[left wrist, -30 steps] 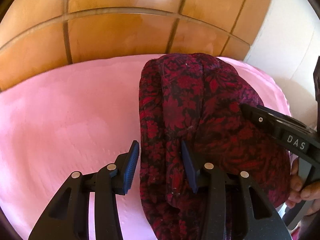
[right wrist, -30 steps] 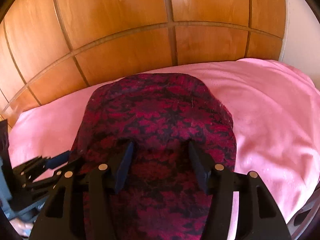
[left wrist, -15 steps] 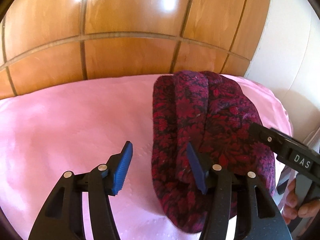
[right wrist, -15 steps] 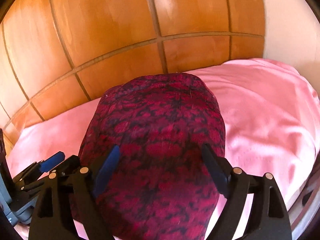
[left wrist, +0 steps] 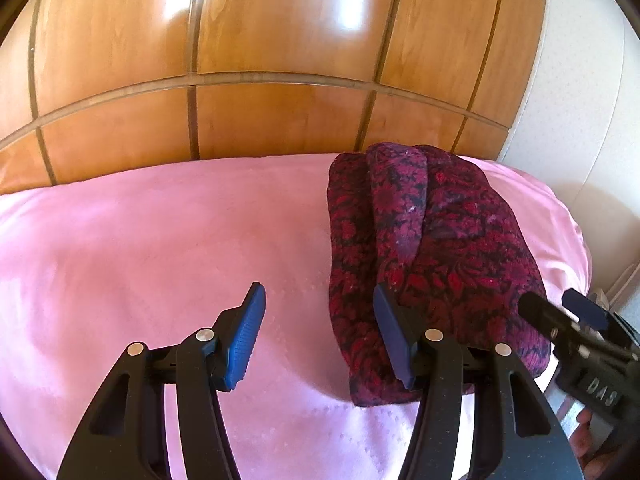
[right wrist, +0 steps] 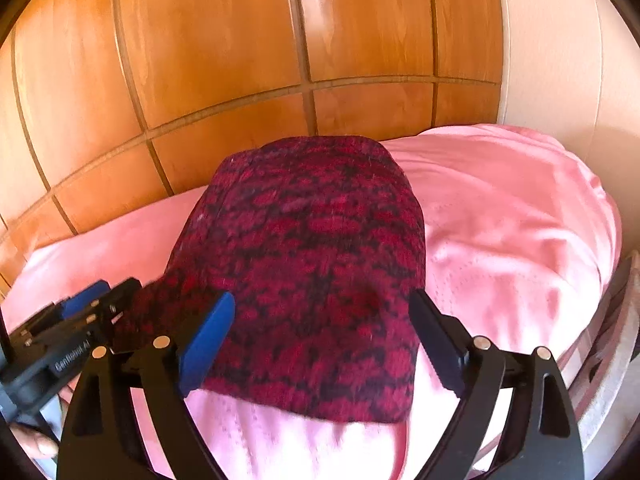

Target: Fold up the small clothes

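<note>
The pink bedcover (left wrist: 140, 248) is carrying the folded red floral garment (right wrist: 312, 264), which is lying toward its right end near the wooden panelling (left wrist: 280, 60). Your left gripper (left wrist: 320, 340) is standing open and empty beside the bundle; your right gripper (right wrist: 320, 344) is opening above it, pads clear. Be lifting both straight away so nothing is dragging the fold loose.

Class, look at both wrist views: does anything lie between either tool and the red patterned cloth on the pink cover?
Nothing visible does. The cloth lies folded on the pink cover. The left tool hangs open at its near left edge. The right tool, its jaws opening, straddles the cloth's near end without pressing it.
</note>
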Motion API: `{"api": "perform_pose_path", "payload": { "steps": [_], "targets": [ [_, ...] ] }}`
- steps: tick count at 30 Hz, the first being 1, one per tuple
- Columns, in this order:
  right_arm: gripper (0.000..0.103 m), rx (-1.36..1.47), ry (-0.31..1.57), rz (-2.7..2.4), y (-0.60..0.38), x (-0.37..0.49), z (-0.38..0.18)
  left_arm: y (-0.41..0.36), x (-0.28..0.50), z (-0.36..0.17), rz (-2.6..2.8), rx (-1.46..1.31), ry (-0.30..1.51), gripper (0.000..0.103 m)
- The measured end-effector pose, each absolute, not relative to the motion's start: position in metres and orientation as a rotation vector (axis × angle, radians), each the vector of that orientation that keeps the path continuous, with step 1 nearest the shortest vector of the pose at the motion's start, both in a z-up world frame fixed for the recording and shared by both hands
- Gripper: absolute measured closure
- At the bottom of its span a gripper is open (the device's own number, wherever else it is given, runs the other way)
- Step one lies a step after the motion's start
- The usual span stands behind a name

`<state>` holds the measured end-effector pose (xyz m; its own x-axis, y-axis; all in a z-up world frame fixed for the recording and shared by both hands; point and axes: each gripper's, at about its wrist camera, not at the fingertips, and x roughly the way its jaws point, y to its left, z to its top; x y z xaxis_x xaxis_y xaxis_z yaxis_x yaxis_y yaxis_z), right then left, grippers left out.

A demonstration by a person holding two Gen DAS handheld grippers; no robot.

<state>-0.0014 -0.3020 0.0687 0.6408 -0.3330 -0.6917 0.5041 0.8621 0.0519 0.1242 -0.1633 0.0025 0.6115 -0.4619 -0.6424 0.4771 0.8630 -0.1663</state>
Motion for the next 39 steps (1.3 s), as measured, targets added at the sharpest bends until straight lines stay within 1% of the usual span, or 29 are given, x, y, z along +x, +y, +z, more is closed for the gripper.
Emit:
{"api": "perform_pose_path", "payload": {
  "steps": [5, 8, 10, 14, 15, 17, 21, 22, 23, 28, 30, 35, 37, 39],
  "targets": [
    [0.012, 0.207, 0.777, -0.478, -0.286, -0.008, 0.056, -0.158, 0.119, 0.002, -0.533, 0.025, 0.731, 0.048],
    [0.012, 0.220, 0.785, -0.479, -0.284, -0.014, 0.051, -0.152, 0.115, 0.003, -0.530, 0.016, 0.725, 0.039],
    [0.012, 0.231, 0.778, -0.490, -0.282, -0.020, 0.052, -0.148, 0.113, 0.004, -0.526, 0.010, 0.717, 0.038],
    [0.003, 0.219, 0.750, -0.556, -0.276, -0.032, 0.058, -0.138, 0.103, 0.006, -0.503, 0.003, 0.695, 0.038],
    [0.003, 0.219, 0.746, -0.565, -0.275, -0.034, 0.059, -0.134, 0.100, 0.006, -0.496, 0.005, 0.691, 0.038],
    [0.003, 0.220, 0.731, -0.595, -0.272, -0.039, 0.063, -0.127, 0.094, 0.004, -0.479, 0.003, 0.681, 0.029],
    [0.003, 0.218, 0.721, -0.620, -0.263, -0.042, 0.064, -0.115, 0.084, 0.003, -0.443, 0.008, 0.664, 0.028],
    [0.003, 0.223, 0.719, -0.624, -0.260, -0.044, 0.063, -0.112, 0.082, 0.002, -0.437, 0.008, 0.661, 0.026],
    [0.003, 0.223, 0.714, -0.629, -0.258, -0.044, 0.063, -0.110, 0.080, 0.002, -0.428, 0.009, 0.656, 0.022],
    [0.003, 0.172, 0.695, -0.652, -0.243, -0.048, 0.059, -0.104, 0.071, -0.001, -0.394, 0.012, 0.647, 0.021],
    [0.003, 0.164, 0.701, -0.651, -0.240, -0.050, 0.057, -0.104, 0.068, -0.002, -0.385, 0.021, 0.644, 0.017],
    [0.003, 0.145, 0.697, -0.654, -0.236, -0.052, 0.055, -0.103, 0.063, 0.000, -0.379, 0.023, 0.641, 0.017],
    [0.003, 0.144, 0.695, -0.654, -0.235, -0.053, 0.056, -0.105, 0.062, 0.001, -0.379, 0.027, 0.640, 0.013],
    [0.003, 0.141, 0.692, -0.654, -0.235, -0.052, 0.056, -0.105, 0.061, 0.002, -0.376, 0.027, 0.634, 0.012]
  ]
}}
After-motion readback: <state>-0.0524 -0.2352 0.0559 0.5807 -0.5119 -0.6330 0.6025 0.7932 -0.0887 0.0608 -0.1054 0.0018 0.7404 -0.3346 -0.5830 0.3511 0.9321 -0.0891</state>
